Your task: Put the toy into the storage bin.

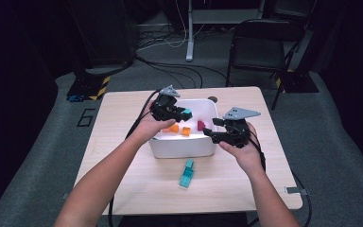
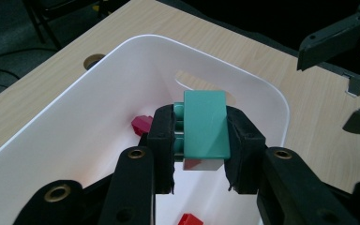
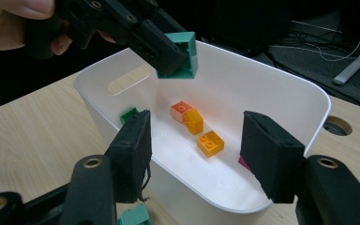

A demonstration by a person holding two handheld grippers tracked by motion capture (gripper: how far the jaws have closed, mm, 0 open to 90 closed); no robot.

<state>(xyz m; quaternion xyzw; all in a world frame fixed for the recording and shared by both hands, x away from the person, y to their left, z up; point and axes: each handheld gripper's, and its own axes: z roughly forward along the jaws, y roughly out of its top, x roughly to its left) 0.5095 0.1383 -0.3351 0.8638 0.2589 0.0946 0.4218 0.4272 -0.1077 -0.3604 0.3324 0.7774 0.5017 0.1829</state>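
My left gripper [image 1: 178, 112] is clamped on a teal brick [image 2: 205, 125], both pads pressed flat against its sides, and it hangs over the white bin [image 1: 182, 147] near the bin's left rim. From the right gripper view I see that same brick held above the open bin, clear of the pieces inside. My right gripper [image 1: 212, 128] sits at the bin's right rim with its jaws standing apart and nothing between the pads; the rim runs across the gap between them.

Inside the bin lie an orange brick [image 3: 210, 143], a yellow-orange brick [image 3: 193, 121] touching a red-orange brick [image 3: 181, 110], a green brick [image 3: 128, 115] against the wall below the handle slot, and a dark pink brick [image 1: 201, 125] toward the right side. The bin stands at the middle of the table [image 1: 123, 118]. A second teal piece [image 1: 186, 173] lies on the table just in front of the bin, toward the near edge.
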